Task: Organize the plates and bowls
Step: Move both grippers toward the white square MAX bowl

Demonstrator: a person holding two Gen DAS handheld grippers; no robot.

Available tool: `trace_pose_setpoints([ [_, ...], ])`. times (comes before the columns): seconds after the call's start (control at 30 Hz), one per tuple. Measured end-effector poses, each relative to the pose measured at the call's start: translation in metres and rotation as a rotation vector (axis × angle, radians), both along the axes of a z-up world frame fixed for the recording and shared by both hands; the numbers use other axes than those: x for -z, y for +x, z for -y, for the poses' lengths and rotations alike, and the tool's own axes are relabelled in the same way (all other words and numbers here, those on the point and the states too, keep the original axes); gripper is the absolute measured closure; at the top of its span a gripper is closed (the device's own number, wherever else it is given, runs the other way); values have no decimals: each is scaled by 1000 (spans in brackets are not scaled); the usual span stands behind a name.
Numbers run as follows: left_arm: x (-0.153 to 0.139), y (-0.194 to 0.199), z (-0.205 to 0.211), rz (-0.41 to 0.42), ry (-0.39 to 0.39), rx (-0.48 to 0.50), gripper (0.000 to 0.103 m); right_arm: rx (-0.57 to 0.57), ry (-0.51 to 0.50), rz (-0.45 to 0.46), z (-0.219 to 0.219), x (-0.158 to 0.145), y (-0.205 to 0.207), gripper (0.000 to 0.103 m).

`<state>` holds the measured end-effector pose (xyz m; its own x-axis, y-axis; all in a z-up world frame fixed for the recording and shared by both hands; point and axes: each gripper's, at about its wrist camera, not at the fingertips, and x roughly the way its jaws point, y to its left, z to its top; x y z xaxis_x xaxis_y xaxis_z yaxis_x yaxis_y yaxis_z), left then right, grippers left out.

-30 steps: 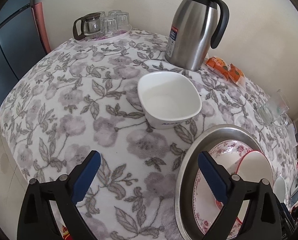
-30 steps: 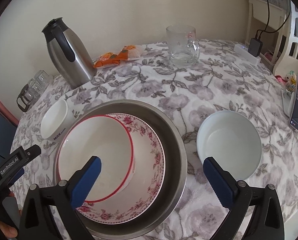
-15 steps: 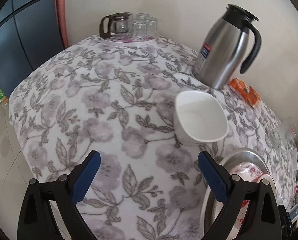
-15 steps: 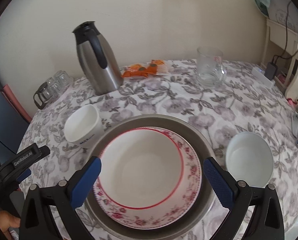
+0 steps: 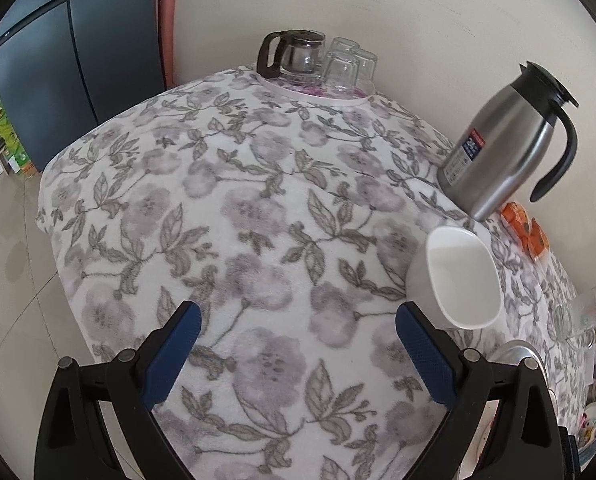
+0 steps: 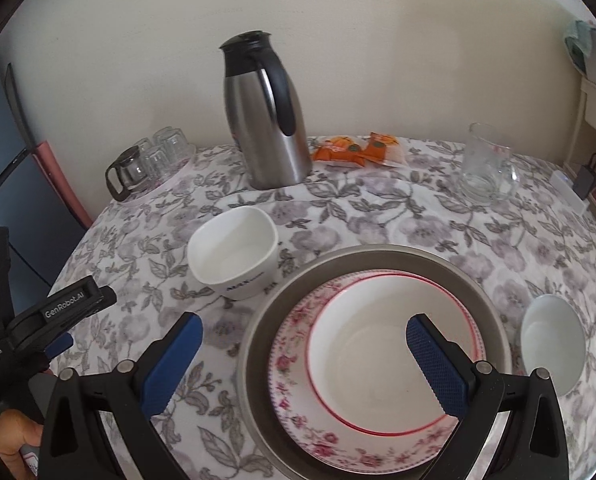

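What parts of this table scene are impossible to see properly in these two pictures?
- Metal basin, left wrist view: mostly hidden behind the left gripper; its dishes cannot be seen.
- Floral plate, right wrist view: its centre is covered by the red-rimmed bowl.
- Small round bowl: near edge hidden by the right gripper.
- Lettering on the square white bowl: too small to read.

bowls 3 (image 6: 234,254) | plates 2 (image 6: 298,364) | jugs 1 (image 6: 268,112) | glasses 4 (image 6: 166,152)
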<state>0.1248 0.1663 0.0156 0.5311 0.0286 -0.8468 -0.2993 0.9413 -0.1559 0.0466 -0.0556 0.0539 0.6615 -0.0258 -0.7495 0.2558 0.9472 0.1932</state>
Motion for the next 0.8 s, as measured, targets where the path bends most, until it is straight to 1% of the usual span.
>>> trace_pose_setpoints([
  [0.2, 3, 5, -15, -6, -9, -25, 5, -46, -8, 13, -20, -1, 13, 0],
  [0.37, 5, 12, -22, -5, -16, -36, 5, -71, 8, 20, -27, -2, 21, 0],
  [0.5, 7, 19, -20, -2, -35, -33, 5, -71, -2, 35, -29, -5, 25, 0],
  [0.67, 6, 27, -10, 11, -44, -9, 5, -57, 14, 55, -27, -8, 32, 0],
  [0.8, 2, 32, -4, 52, -60, 0, 5, -47, 20, 48, -26, -7, 41, 0],
])
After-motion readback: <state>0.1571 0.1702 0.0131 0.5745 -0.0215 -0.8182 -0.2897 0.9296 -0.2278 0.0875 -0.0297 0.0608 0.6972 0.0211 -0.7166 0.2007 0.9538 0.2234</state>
